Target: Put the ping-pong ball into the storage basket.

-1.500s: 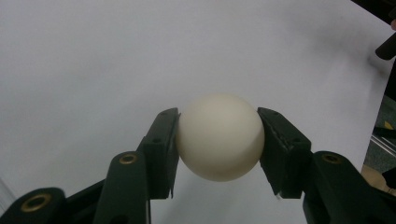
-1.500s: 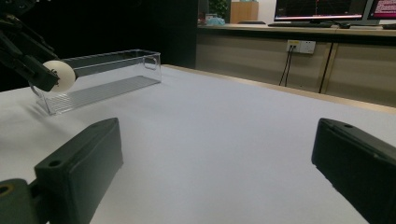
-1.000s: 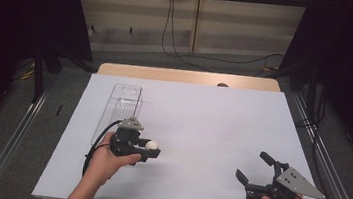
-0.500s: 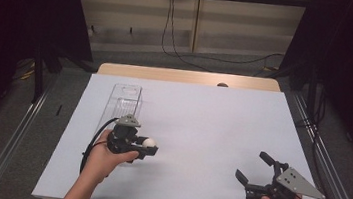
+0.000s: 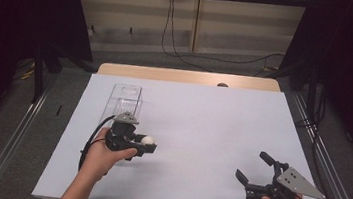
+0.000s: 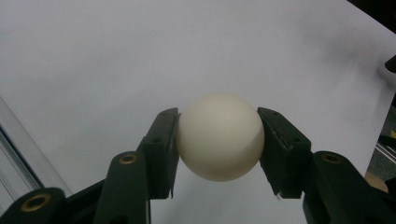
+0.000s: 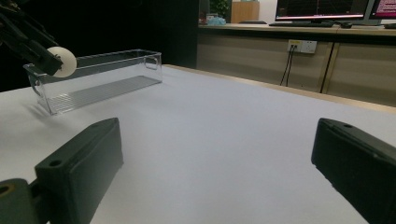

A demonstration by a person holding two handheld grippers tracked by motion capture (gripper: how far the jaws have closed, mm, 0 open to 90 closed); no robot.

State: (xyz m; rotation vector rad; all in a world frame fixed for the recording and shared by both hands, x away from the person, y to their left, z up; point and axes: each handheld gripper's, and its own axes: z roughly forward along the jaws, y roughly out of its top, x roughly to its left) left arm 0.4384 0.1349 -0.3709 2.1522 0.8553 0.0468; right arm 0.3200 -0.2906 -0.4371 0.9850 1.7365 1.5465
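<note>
A white ball (image 5: 147, 140) (image 6: 219, 137) is clamped between the black jaws of my left gripper (image 5: 148, 144) (image 6: 219, 127), which is shut on it and held just above the white table (image 5: 212, 118). It hangs at the near end of a clear plastic bin (image 5: 125, 101) (image 7: 98, 77) that looks empty. The right gripper view shows the ball (image 7: 62, 61) beside the bin's near corner. My right gripper (image 5: 252, 165) (image 7: 219, 135) rests low at the near right of the table, open, with nothing between its jaws.
The white sheet covers the table up to a wooden strip (image 5: 187, 75) along the far edge. Metal rails (image 5: 15, 131) run down both sides. Cables lie on the floor beyond, and a desk with monitors (image 7: 322, 9) stands in the background.
My left gripper, with the ball in it, has drifted slightly away and to the left, closer to the bin's near end. The right gripper has stayed put.
</note>
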